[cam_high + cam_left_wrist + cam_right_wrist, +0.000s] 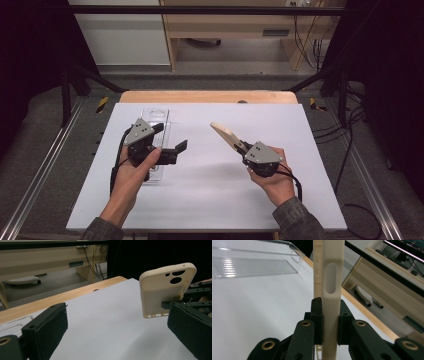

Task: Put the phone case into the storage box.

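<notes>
Jaws of the right gripper [240, 145] clamp a beige case [225, 135], the left gripper [172, 145] gapes empty beside a clear tray [155, 112], and the left gripper view reveals 3 camera holes.

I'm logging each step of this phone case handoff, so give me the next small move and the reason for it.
Probably bring the open left gripper across toward the cream phone case. The right gripper is shut on the case's edge and holds it up off the white table, with its free end toward the left gripper, whose jaws stand wide apart and hold nothing. The clear plastic tray lies under the left gripper.
</notes>
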### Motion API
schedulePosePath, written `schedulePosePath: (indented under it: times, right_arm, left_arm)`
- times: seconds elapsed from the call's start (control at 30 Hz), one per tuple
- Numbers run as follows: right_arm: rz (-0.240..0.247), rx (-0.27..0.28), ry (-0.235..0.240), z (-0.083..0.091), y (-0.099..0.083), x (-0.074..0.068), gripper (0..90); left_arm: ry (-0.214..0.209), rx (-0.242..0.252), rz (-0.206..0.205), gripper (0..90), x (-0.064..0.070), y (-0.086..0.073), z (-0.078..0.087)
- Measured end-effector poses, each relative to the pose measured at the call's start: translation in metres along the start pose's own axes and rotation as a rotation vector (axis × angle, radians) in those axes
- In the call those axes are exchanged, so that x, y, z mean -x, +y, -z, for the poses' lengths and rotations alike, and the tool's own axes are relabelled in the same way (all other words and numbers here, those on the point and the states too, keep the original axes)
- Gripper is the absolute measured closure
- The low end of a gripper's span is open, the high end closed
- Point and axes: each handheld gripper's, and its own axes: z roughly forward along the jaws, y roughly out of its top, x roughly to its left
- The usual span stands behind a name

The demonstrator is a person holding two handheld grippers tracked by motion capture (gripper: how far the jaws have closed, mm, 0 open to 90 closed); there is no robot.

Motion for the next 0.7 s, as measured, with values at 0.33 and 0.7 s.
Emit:
schedulePosePath:
  times: [0.33,0.7]
  right_arm:
    - [-0.205,0.065,0.054,-0.004,-0.002,-0.002,79.4]
    - [-0.341,0.096,0.108,-0.015,-0.001,-0.015,79.4]
  left_arm:
    - [0.008,0.031,0.011,3.0,0.012,0.0,-0.009]
    - [-0.019,0.043,0.025,2.9,0.023,-0.004,-0.023]
